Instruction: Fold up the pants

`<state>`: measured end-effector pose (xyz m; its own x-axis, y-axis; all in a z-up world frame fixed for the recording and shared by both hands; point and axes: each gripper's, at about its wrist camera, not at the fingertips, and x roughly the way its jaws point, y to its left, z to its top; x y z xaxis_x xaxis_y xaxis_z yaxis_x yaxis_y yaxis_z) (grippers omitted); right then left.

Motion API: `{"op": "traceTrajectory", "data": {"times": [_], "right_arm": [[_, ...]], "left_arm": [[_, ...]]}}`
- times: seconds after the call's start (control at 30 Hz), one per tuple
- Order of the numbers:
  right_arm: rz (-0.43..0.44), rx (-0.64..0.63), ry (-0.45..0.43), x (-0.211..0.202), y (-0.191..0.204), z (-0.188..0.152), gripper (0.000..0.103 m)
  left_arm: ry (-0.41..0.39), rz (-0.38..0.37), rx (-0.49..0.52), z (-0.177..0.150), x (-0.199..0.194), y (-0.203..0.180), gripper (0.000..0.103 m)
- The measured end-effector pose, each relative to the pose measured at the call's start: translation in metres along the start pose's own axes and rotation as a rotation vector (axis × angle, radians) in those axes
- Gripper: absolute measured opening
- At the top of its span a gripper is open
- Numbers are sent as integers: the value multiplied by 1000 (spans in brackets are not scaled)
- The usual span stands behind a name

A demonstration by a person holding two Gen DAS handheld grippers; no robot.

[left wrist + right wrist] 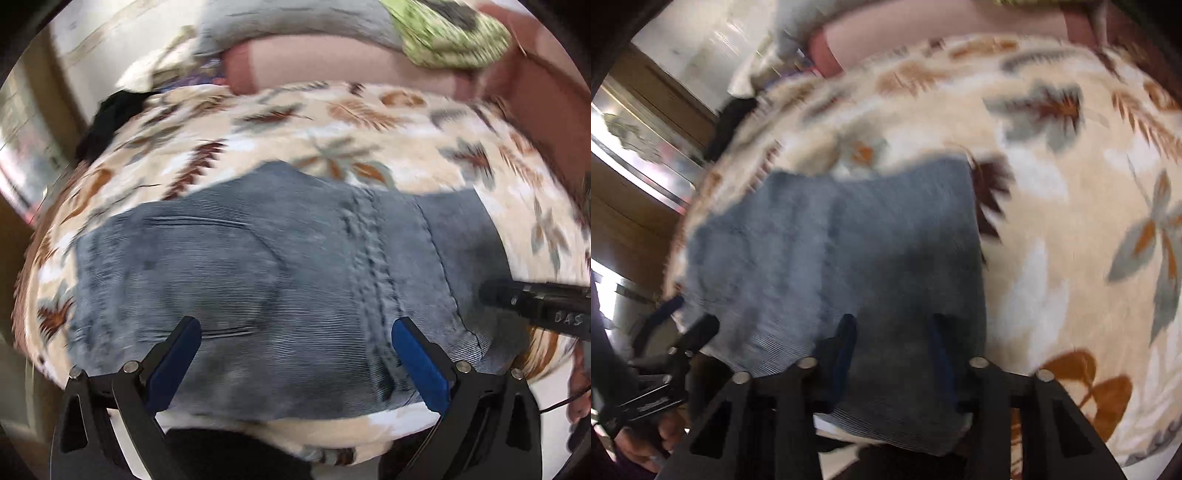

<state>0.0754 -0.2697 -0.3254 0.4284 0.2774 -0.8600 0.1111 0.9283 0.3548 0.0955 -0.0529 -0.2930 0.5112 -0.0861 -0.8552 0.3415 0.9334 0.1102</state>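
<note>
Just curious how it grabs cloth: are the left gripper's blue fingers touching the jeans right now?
Cannot tell. In the left wrist view the left gripper has its jaws wide over the jeans, but blur hides any contact.

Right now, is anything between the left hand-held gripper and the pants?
Nothing visible. The left hand-held gripper hovers open directly over the pants, which lie bare on the blanket.

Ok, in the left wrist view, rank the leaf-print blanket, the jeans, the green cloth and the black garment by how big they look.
1. leaf-print blanket
2. jeans
3. green cloth, though it lies farther back, so it may really be bigger
4. black garment, partly hidden at the blanket's edge
</note>
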Motion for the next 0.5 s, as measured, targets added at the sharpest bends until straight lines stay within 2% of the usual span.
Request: {"op": "traceTrajectory", "data": {"times": [0.07, 0.1, 0.17, 0.27, 0.4, 0.47, 0.5], "right_arm": [[3, -20, -8, -5, 1, 1, 40], [3, -26, -6, -7, 2, 3, 40], [17, -49, -25, -14, 7, 11, 40], [38, -74, -68, -14, 17, 32, 40], [22, -100, -70, 8, 38, 45, 40], [-12, -124, -54, 26, 50, 46, 45], [-46, -151, -39, 37, 58, 43, 52]], "left_arm": [[71, 61, 40, -5, 21, -8, 103], [93, 67, 26, -7, 28, -5, 103], [118, 18, -37, -7, 31, 7, 103], [98, 33, -75, 2, 24, 20, 103], [59, 90, -98, 10, 14, 41, 103], [56, 109, -136, 11, 11, 59, 103], [56, 116, -158, 11, 10, 69, 103]]}}
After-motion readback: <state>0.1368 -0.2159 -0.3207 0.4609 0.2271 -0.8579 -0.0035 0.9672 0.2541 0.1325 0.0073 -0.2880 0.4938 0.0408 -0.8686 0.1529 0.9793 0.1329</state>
